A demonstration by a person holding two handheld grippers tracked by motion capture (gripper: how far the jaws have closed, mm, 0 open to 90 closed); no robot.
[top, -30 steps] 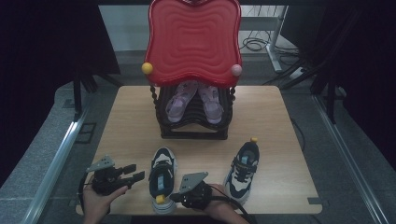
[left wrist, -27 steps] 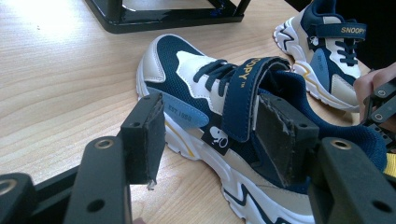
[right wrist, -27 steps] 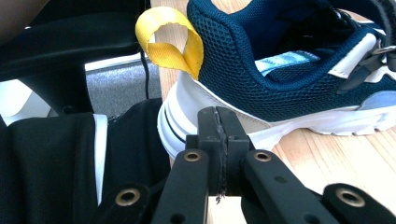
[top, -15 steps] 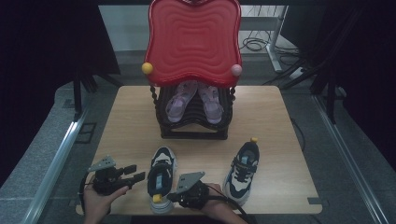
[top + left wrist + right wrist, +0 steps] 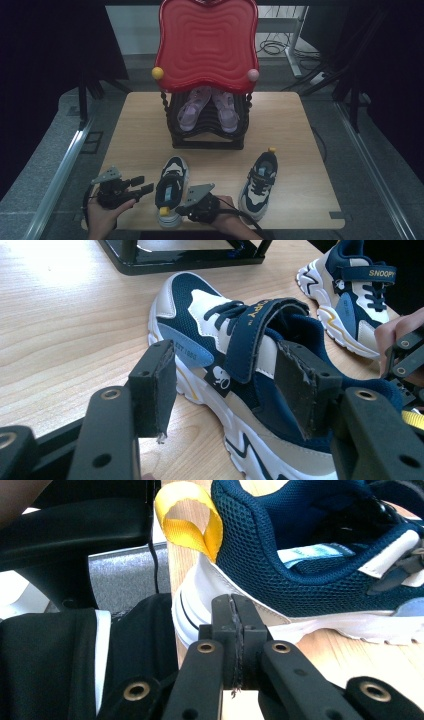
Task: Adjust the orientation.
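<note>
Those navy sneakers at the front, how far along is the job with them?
Looks early. A pink pair already sits on the black rack. In hand: the left claw, open, frames the near sneaker without pressing it; the right claw is shut at its heel, holding nothing. Left to do, probably: both navy sneakers, the other one too, lie on the table, not yet racked.

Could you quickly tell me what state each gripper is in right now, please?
Left gripper: open, fingers either side of the near shoe, not pressing it.
Right gripper: closed, holding nothing, at that shoe's heel.
</note>
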